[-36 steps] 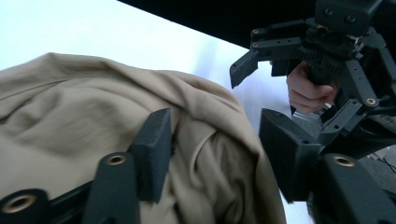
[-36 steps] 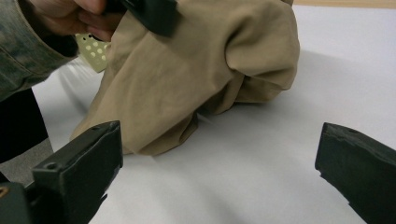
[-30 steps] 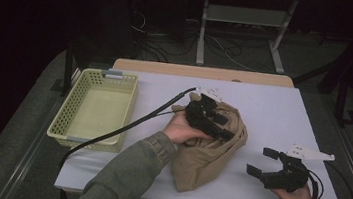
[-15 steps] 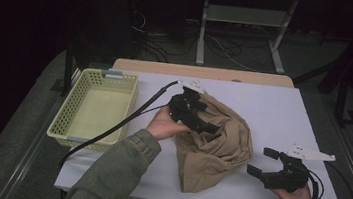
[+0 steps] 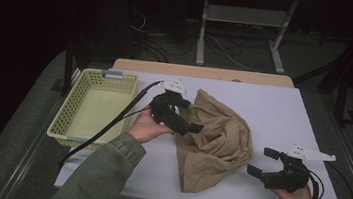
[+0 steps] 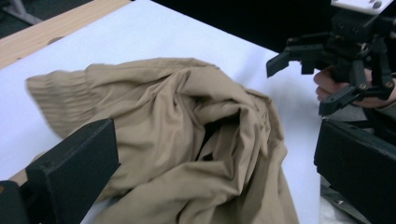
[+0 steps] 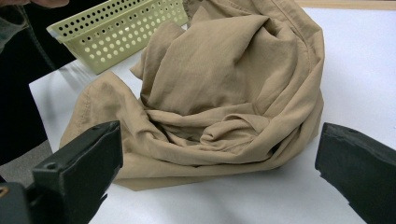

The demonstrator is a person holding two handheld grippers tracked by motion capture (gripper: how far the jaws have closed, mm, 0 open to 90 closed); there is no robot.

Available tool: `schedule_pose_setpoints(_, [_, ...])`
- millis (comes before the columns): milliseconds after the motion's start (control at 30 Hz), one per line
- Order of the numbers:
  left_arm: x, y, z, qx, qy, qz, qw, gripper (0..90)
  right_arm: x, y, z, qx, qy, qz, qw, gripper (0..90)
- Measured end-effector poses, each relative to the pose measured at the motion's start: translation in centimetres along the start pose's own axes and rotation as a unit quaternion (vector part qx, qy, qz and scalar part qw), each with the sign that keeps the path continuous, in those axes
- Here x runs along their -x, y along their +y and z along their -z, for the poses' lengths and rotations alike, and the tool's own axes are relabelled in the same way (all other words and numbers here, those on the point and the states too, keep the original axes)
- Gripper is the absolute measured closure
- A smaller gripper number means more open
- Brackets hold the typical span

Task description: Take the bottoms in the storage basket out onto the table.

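A white table (image 5: 283,116) carries everything. On it, between the two claws, lies a tan garment (image 5: 215,139) — crumpled into a loose heap, deeply folded, with a dark hollow near its middle in the left gripper view and a stitched seam running along one edge in the right gripper view. One ribbed end shows at the far side in the left gripper view.

A pale yellow perforated basket (image 5: 94,107) sits on the outer side of the left gripper (image 5: 187,127), just beside the hand that holds it.

The left gripper rests at the garment's near-basket edge, its tips touching the cloth; its jaws stand spread wide in its own view, gripping nothing.

The right gripper (image 5: 258,161) sits just off the garment's opposite edge — jaws spread, nothing between them, pointed at the heap.
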State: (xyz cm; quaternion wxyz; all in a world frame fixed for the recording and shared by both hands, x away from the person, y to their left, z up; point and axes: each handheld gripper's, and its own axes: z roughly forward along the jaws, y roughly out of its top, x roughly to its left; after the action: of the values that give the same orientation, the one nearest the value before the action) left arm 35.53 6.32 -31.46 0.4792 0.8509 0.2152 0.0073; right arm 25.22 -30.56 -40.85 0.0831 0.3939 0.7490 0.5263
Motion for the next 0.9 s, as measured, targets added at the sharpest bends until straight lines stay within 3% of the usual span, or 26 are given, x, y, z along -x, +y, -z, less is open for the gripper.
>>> schedule_pose_setpoints(500, [-0.1, -3.4, 3.8, 0.018, 0.038, 0.017, 0.999, 0.0, 0.0, 0.0, -0.1, -0.001, -0.001, -0.001, 1.0, 0.6])
schedule_pose_setpoints(900, [-0.2, -6.7, 6.2, 0.028, 0.075, 0.037, 0.9961, 0.0, 0.1, 0.0, -0.1, -0.001, -0.001, -0.002, 1.0, 0.5])
